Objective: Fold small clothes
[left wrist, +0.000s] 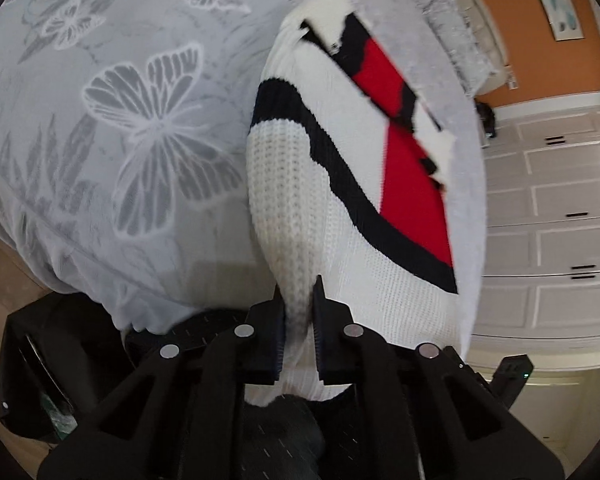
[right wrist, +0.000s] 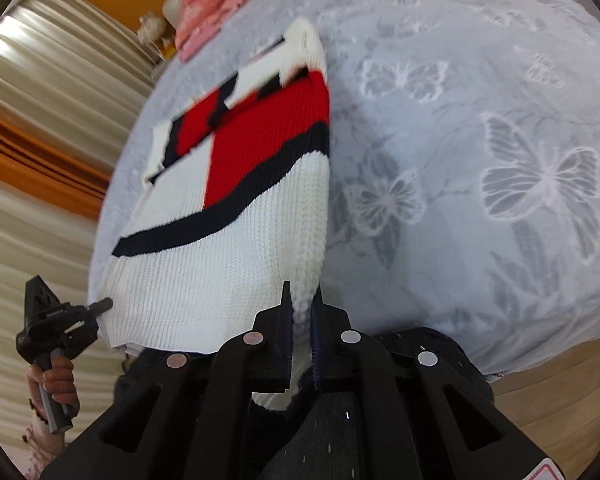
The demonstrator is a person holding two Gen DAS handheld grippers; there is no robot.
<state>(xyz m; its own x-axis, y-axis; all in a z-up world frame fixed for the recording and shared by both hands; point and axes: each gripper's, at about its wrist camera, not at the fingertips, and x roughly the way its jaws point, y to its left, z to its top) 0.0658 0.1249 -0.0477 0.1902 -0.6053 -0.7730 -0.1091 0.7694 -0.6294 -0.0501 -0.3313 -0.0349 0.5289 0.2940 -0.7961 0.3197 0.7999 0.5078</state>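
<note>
Our left gripper (left wrist: 298, 296) is clamped on a bunched corner of the white knit sweater (left wrist: 340, 184), the fabric pinched between its two black fingers. We see the same with our right gripper (right wrist: 300, 296): it is closed on the opposite near corner of the sweater (right wrist: 236, 200). From both grips the garment stretches away from us, its navy stripe and red panel facing up, its far part lying on the grey butterfly-print bedspread (left wrist: 120, 120). Beyond its far end, a pink garment (right wrist: 208, 8) lies on the bedspread (right wrist: 480, 160), well apart from our grippers.
</note>
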